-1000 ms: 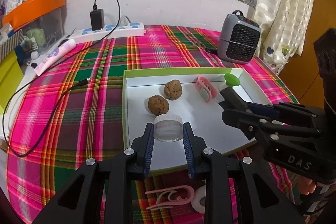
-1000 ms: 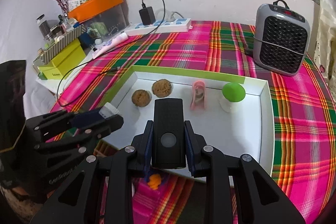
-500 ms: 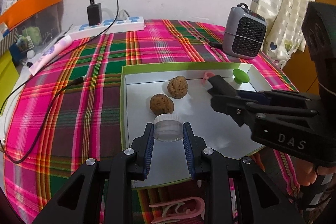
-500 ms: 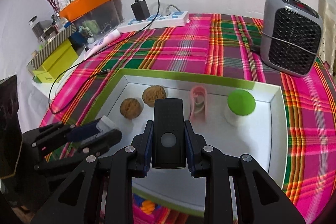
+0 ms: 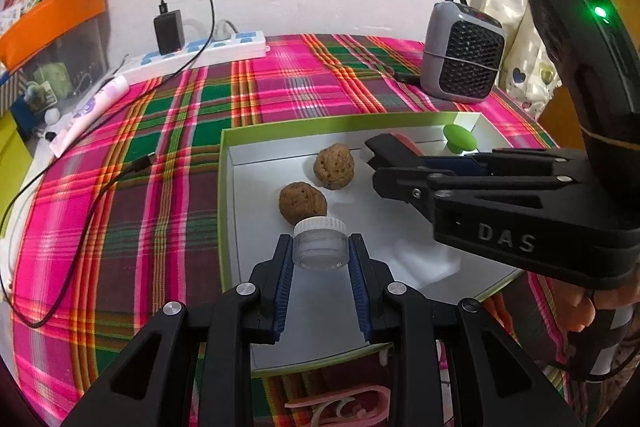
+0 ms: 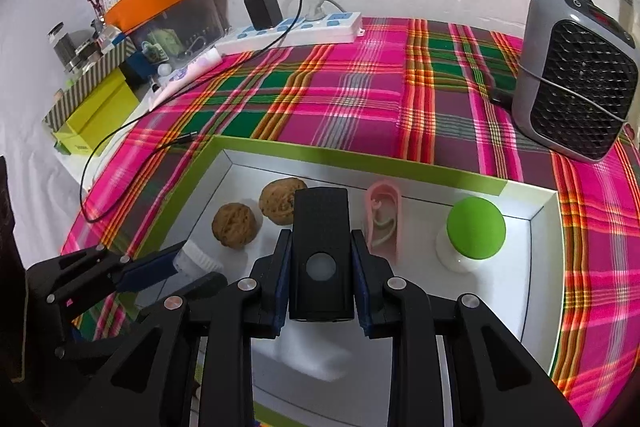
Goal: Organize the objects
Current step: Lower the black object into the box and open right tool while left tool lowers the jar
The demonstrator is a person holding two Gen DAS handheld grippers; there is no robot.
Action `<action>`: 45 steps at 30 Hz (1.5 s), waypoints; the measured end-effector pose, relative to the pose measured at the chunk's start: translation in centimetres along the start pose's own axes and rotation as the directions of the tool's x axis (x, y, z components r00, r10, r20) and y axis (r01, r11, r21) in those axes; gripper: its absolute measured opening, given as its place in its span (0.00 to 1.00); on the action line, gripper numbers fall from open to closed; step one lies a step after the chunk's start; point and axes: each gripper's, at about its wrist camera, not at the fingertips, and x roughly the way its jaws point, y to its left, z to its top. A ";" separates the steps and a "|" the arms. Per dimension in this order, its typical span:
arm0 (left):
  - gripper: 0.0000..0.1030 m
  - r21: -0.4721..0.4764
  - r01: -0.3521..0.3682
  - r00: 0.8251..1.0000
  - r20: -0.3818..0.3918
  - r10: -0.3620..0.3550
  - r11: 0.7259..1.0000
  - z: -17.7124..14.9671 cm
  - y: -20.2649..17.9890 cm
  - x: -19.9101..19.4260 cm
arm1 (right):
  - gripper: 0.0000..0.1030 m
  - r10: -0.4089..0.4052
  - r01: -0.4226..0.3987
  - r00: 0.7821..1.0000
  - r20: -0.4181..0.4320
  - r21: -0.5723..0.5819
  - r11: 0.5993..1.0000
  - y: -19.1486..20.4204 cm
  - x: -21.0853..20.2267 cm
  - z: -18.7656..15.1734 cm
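The bench (image 6: 360,95) under its pink plaid cloth carries a grey heater (image 6: 576,75) at the far right and a white power strip (image 6: 292,31) by the wall. Nearer sits a green-rimmed white tray (image 6: 360,157). Over it the right tongs (image 6: 320,267) clamp a black rectangular device (image 6: 320,247), and the left tongs (image 5: 320,255) grip a small clear jar with a white lid (image 5: 320,243) just before two walnuts (image 5: 303,201). A green-capped holder (image 6: 474,233) and a pink clip (image 6: 384,219) stand in the tray's far half.
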 end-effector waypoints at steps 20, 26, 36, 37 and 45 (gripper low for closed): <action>0.25 0.030 -0.034 0.999 -0.005 0.034 0.999 0.1 -0.5 0.4 | 0.28 -0.018 0.018 1.000 -0.011 -0.023 1.000 0.1 1.3 0.6; 0.25 0.034 -0.038 0.999 -0.006 0.038 0.999 0.1 -0.6 0.4 | 0.28 -0.012 0.011 1.000 -0.007 -0.024 1.000 0.1 1.4 0.6; 0.25 0.036 -0.039 0.999 -0.007 0.040 0.999 0.2 -0.6 0.5 | 0.28 -0.010 0.010 1.000 -0.004 -0.023 1.000 0.2 1.3 0.6; 0.25 0.037 -0.039 0.999 -0.007 0.040 0.999 0.2 -0.6 0.5 | 0.28 -0.011 0.011 1.000 -0.004 -0.023 1.000 0.2 1.3 0.6; 0.27 0.034 -0.035 0.999 -0.006 0.035 0.999 0.1 -0.6 0.4 | 0.29 -0.012 0.012 1.000 -0.001 -0.018 1.000 0.1 1.2 0.5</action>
